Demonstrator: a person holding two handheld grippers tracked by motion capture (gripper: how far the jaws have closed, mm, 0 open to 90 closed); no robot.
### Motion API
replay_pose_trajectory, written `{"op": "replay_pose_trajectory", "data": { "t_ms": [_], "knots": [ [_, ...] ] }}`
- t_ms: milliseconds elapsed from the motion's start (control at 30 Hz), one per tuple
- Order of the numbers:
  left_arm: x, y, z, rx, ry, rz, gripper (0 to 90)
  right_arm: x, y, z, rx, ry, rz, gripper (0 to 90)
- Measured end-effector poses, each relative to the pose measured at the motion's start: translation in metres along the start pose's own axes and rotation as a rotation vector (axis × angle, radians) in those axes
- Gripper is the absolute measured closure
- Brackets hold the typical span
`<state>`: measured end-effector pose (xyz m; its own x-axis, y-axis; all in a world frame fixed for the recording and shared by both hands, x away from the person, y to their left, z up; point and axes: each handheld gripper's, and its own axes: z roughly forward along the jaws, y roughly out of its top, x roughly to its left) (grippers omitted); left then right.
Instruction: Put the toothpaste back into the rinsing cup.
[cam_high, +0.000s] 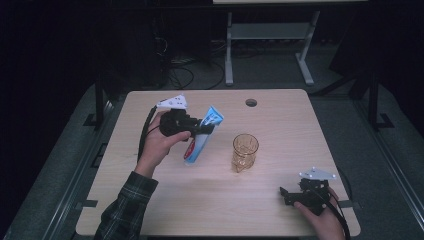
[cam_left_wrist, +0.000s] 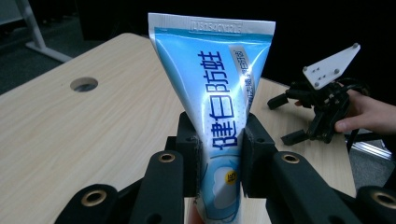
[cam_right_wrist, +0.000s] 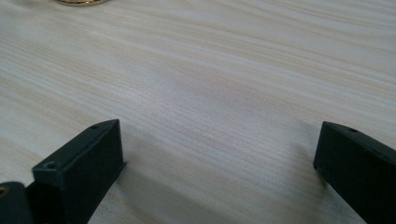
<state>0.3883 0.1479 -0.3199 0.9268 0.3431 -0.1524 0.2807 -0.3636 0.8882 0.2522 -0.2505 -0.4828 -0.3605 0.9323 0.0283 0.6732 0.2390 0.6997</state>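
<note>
I have the toothpaste tube (cam_left_wrist: 212, 93) pinched in my left gripper (cam_high: 202, 127), right gripper (cam_right_wrist: 219, 163) wide open and empty, and next I judge it needs lowering into the amber glass (cam_high: 245, 150).

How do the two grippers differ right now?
The left gripper is lifted off the table and clamped on a blue toothpaste tube; the right gripper sits low near the table's edge, holding nothing. The left one's jaws press the tube's sides; the right one's stand wide apart. Both are black and hand-held.
</note>
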Motion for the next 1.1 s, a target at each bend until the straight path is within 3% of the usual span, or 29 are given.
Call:
{"op": "replay_pose_trajectory", "data": {
  "t_ms": [733, 1100],
  "knots": [
    [-0.014, 0.054, 0.035, -0.029, -0.06, 0.092, 72.7, 0.0, 0.0, 0.0, 0.0, 0.002, -0.002, 0.7],
    [-0.017, 0.072, 0.054, -0.052, -0.082, 0.12, 72.7, 0.0, 0.0, 0.0, 0.0, 0.002, -0.001, 0.7]
  ]
}}
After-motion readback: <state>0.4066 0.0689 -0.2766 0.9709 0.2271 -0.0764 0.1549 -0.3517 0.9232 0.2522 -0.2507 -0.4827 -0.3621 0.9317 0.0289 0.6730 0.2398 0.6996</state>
